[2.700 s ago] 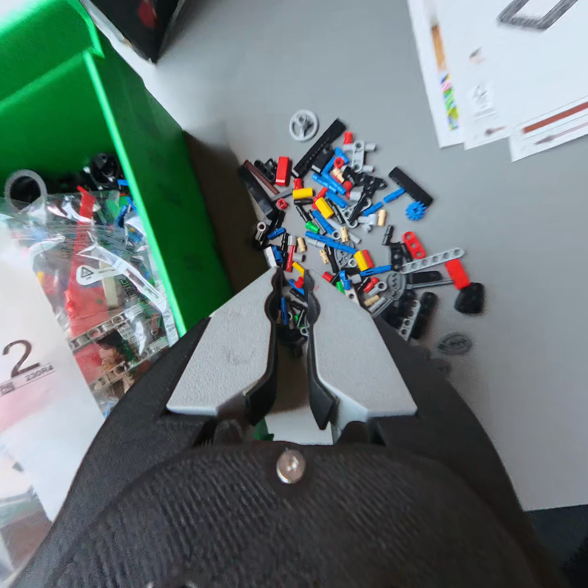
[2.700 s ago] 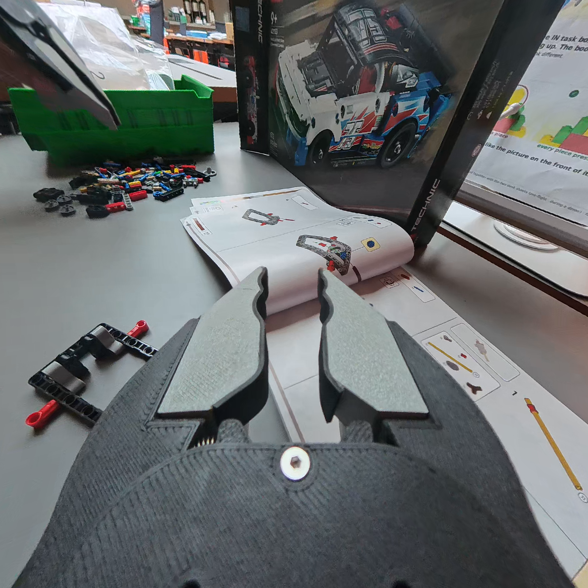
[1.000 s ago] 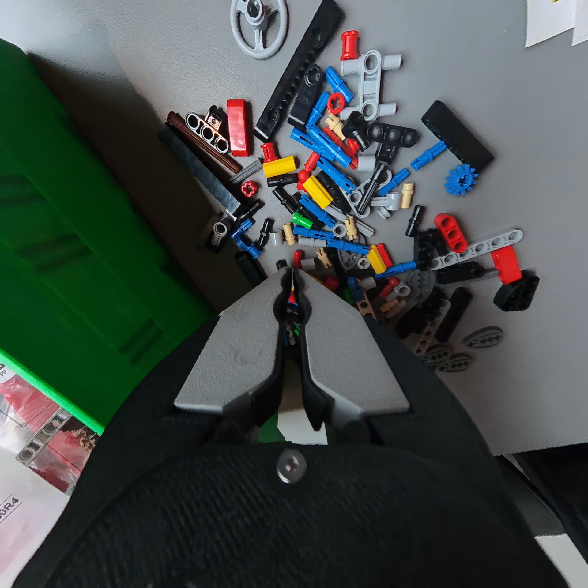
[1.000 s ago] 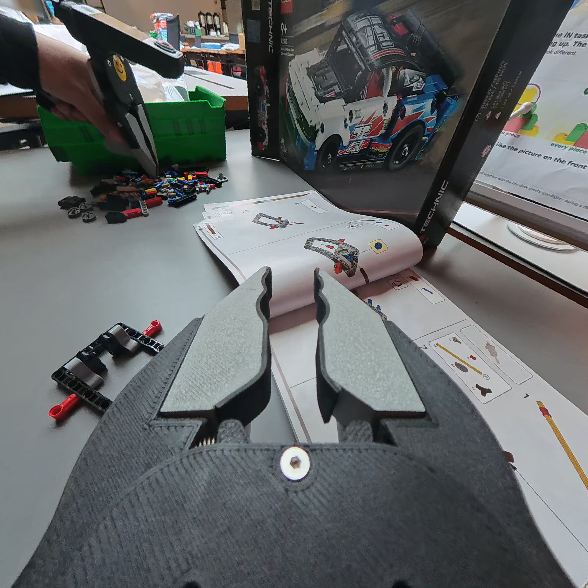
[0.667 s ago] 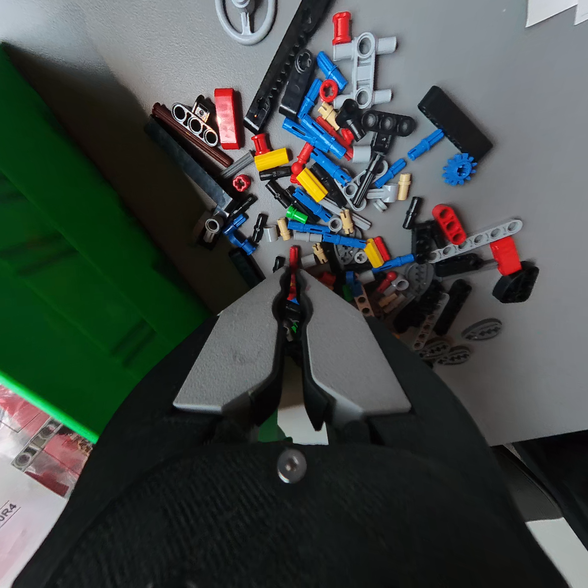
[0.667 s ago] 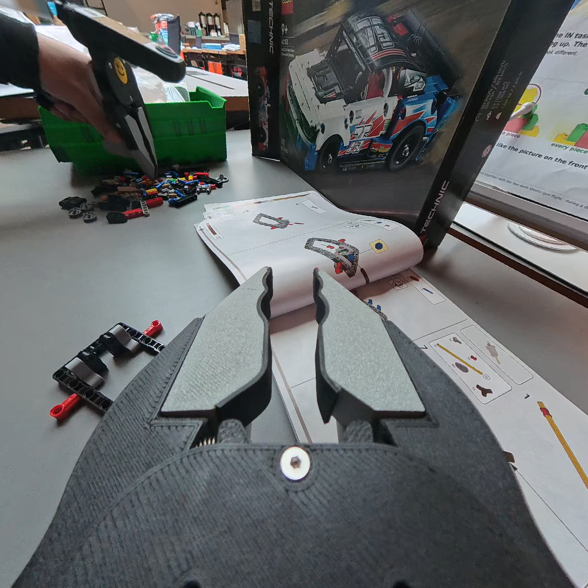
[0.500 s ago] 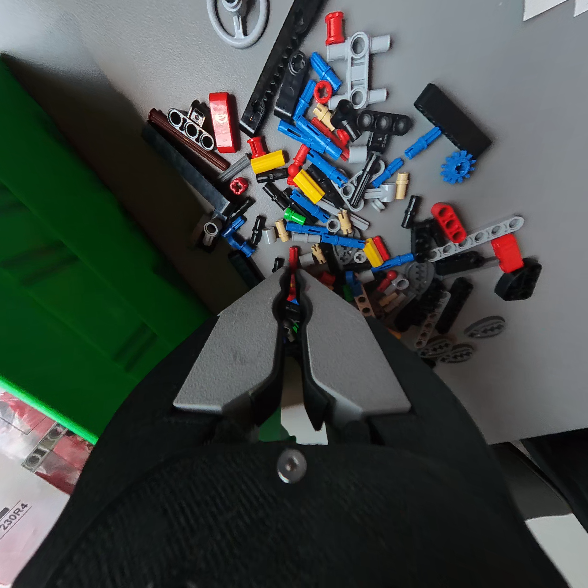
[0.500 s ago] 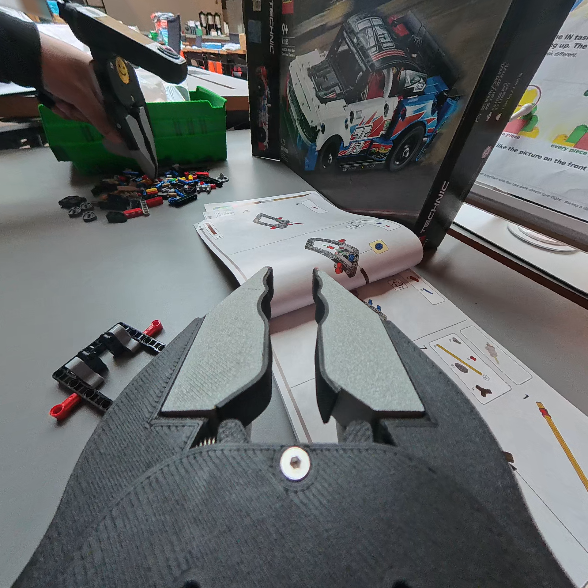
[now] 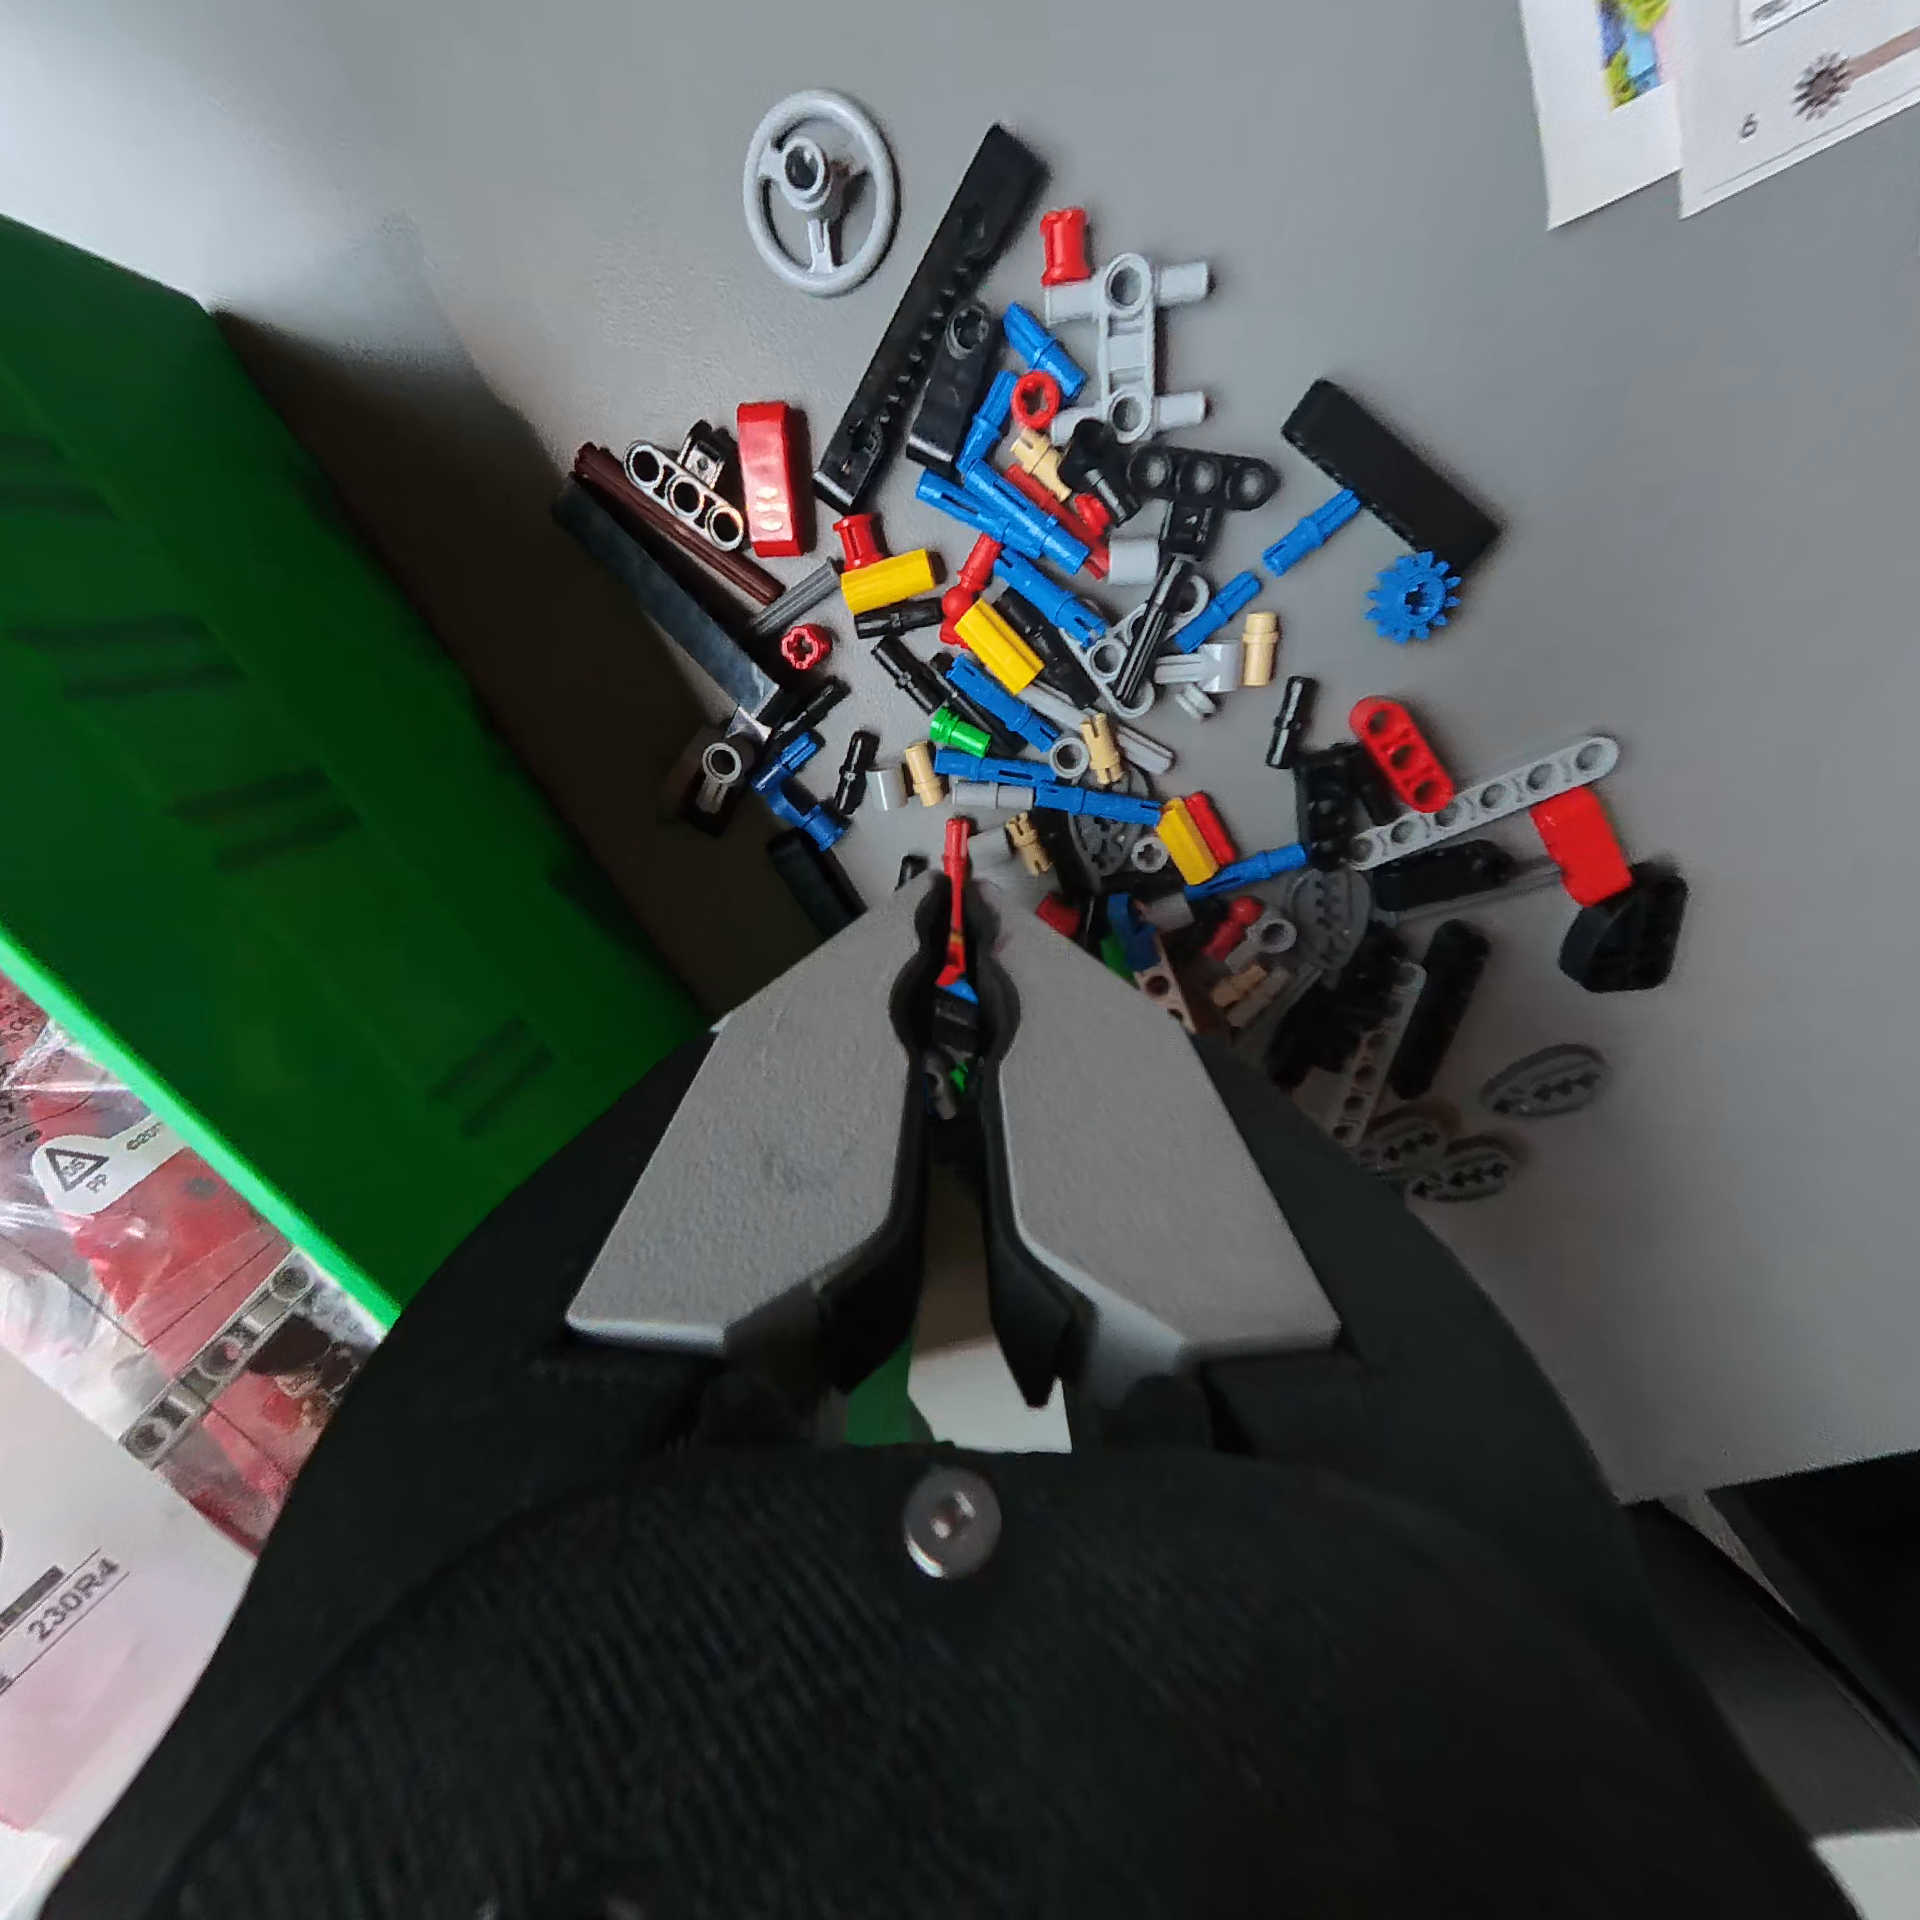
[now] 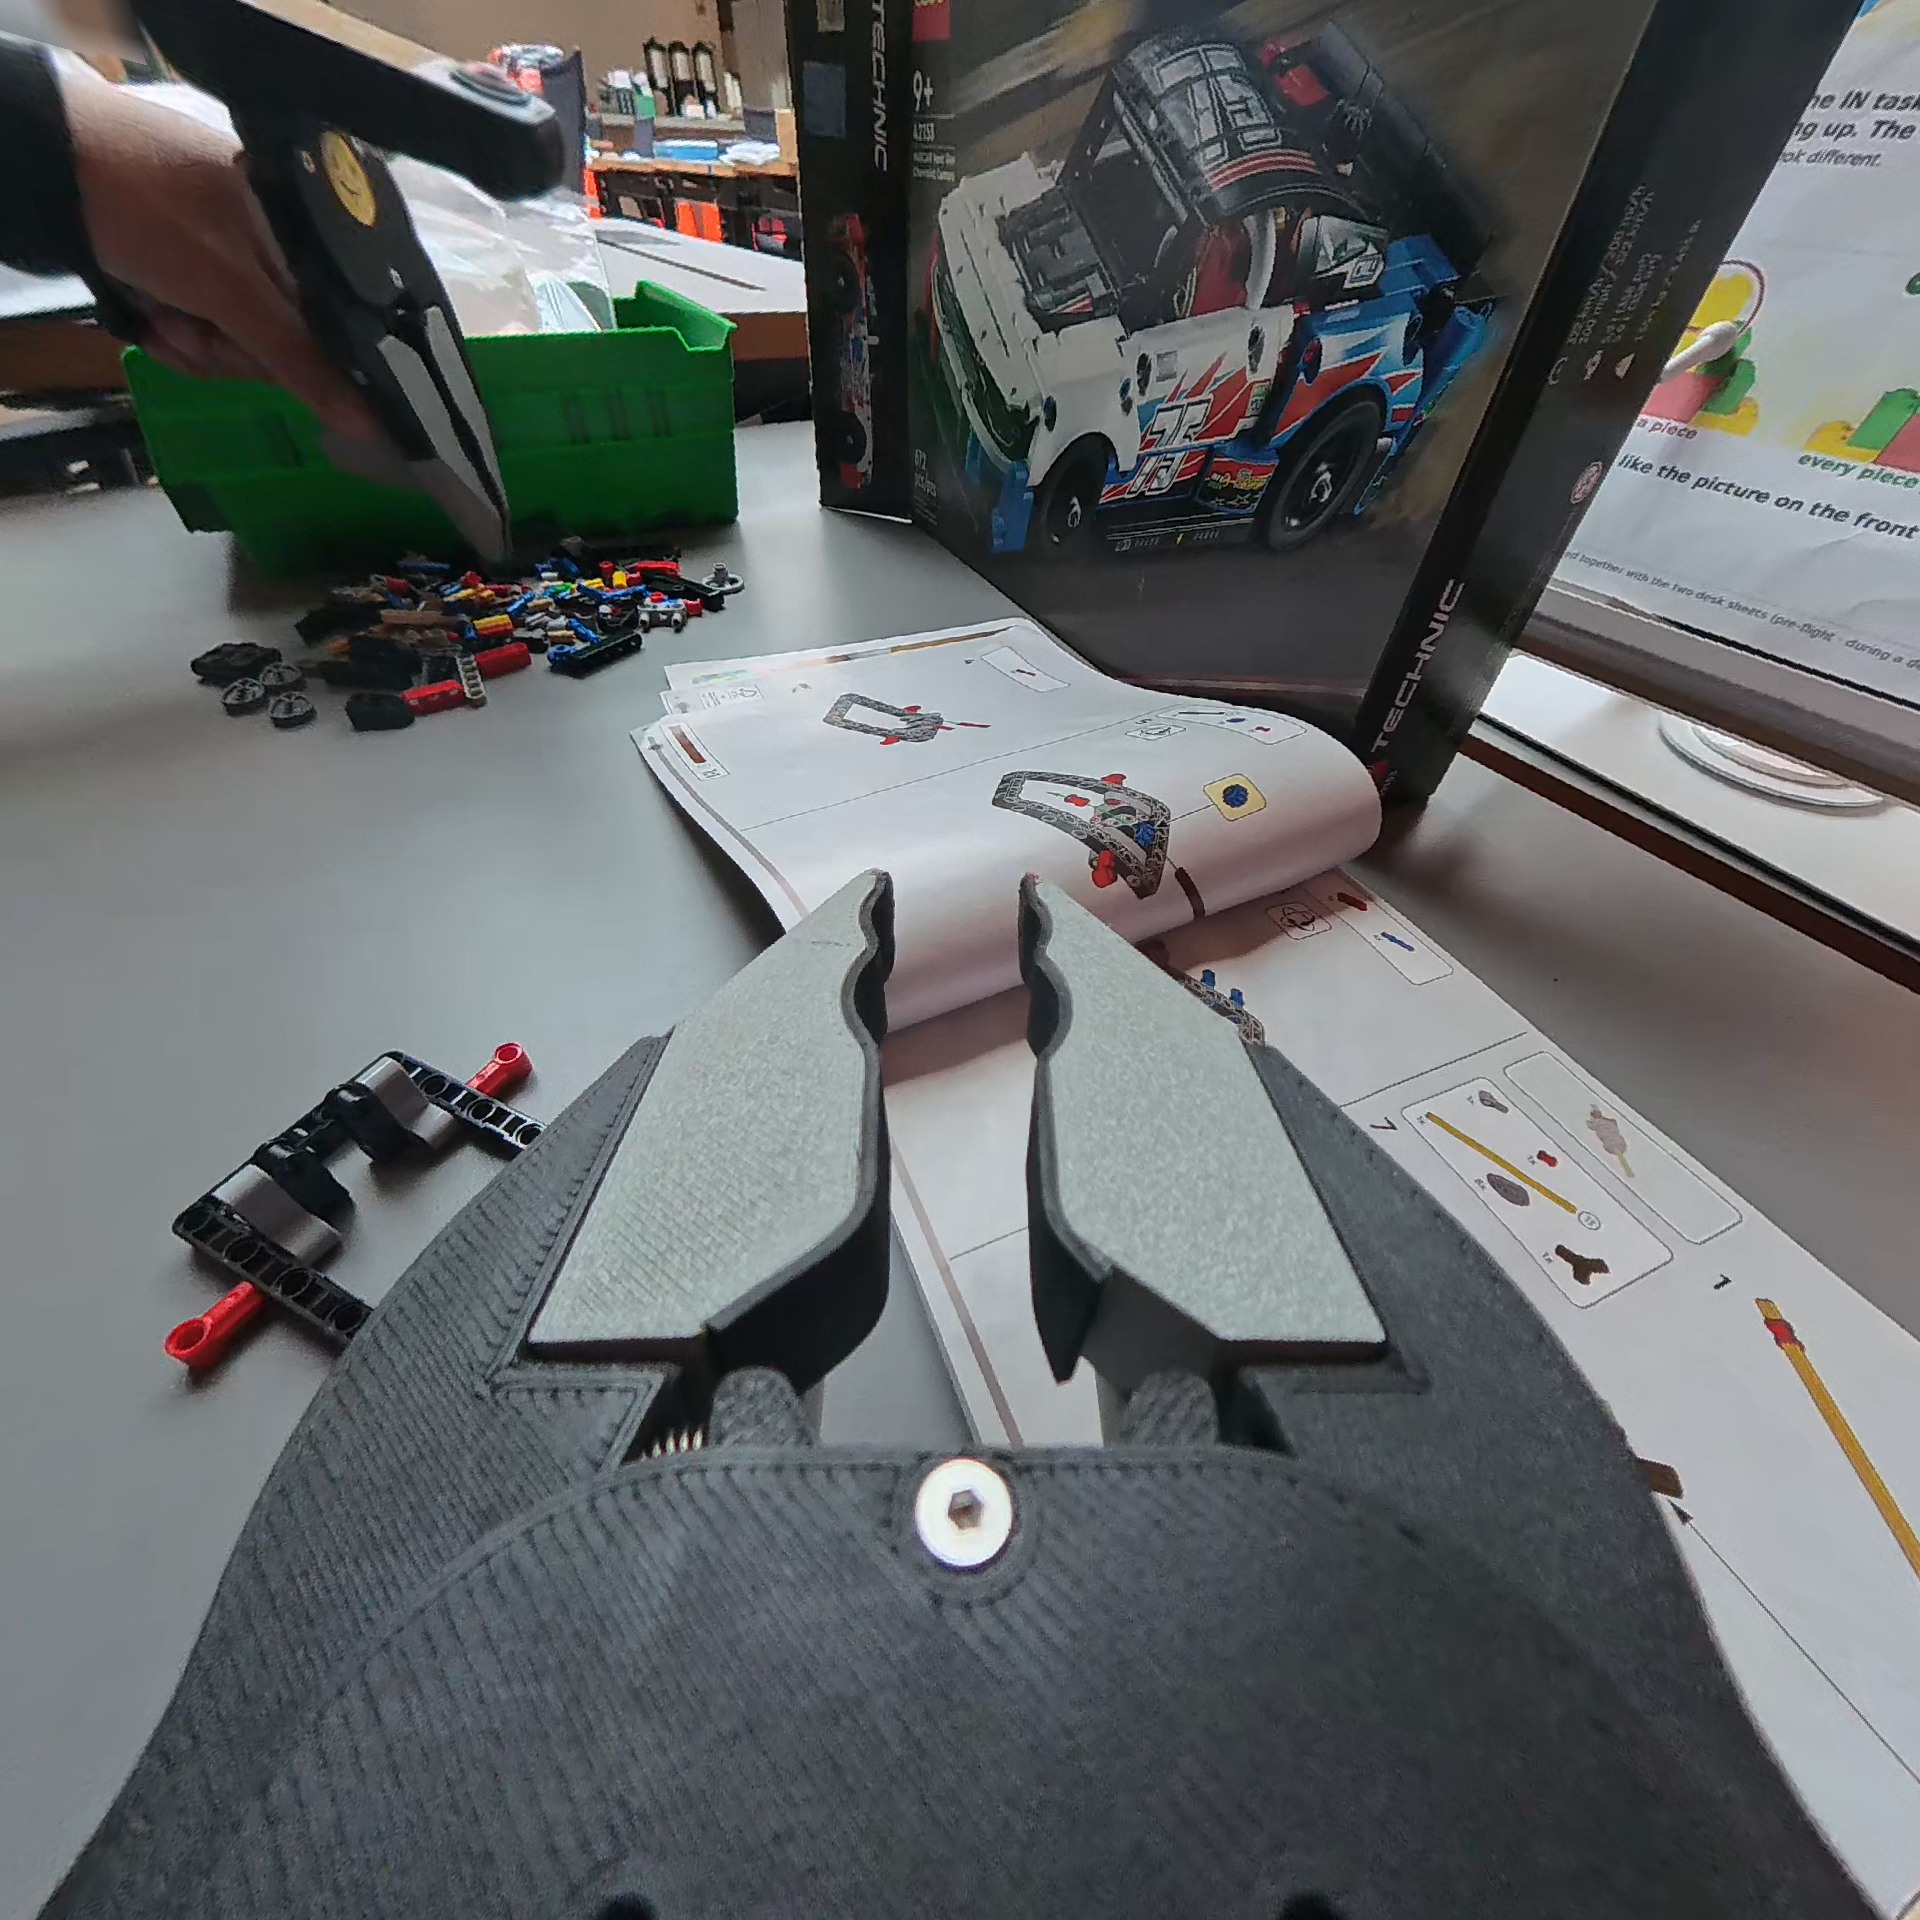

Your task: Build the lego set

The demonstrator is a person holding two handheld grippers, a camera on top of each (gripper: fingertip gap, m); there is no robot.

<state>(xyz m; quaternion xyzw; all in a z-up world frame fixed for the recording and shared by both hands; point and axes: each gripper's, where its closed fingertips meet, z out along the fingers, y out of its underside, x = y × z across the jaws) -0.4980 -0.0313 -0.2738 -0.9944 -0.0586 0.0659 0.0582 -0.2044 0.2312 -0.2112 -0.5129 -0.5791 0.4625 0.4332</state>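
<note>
A pile of small lego pieces [image 9: 1091, 644] in black, blue, red, yellow and grey lies on the grey table beside a green bin [image 9: 260, 727]. My left gripper [image 9: 954, 894] points down at the pile's near edge. Its jaws are closed on a thin red pin [image 9: 956, 847] that sticks out past the tips. In the right wrist view it [image 10: 488, 530] hangs just above the pile [image 10: 488, 623], held by a hand. My right gripper [image 10: 954, 914] is open and empty, low over the open instruction booklet [image 10: 987, 790]. A partly built black frame with grey parts and red pins [image 10: 343, 1174] lies to its left.
The set's black box [image 10: 1195, 312] stands upright behind the booklet. The green bin [image 10: 603, 416] holds clear bags of parts [image 9: 125, 1247]. A grey steering wheel [image 9: 821, 192] lies at the pile's far edge. Booklet pages [image 9: 1714, 83] show at the top right.
My left gripper came down from over the bin to the pile, closed its jaws around the red pin and has now drawn back a little. My right gripper has barely moved.
</note>
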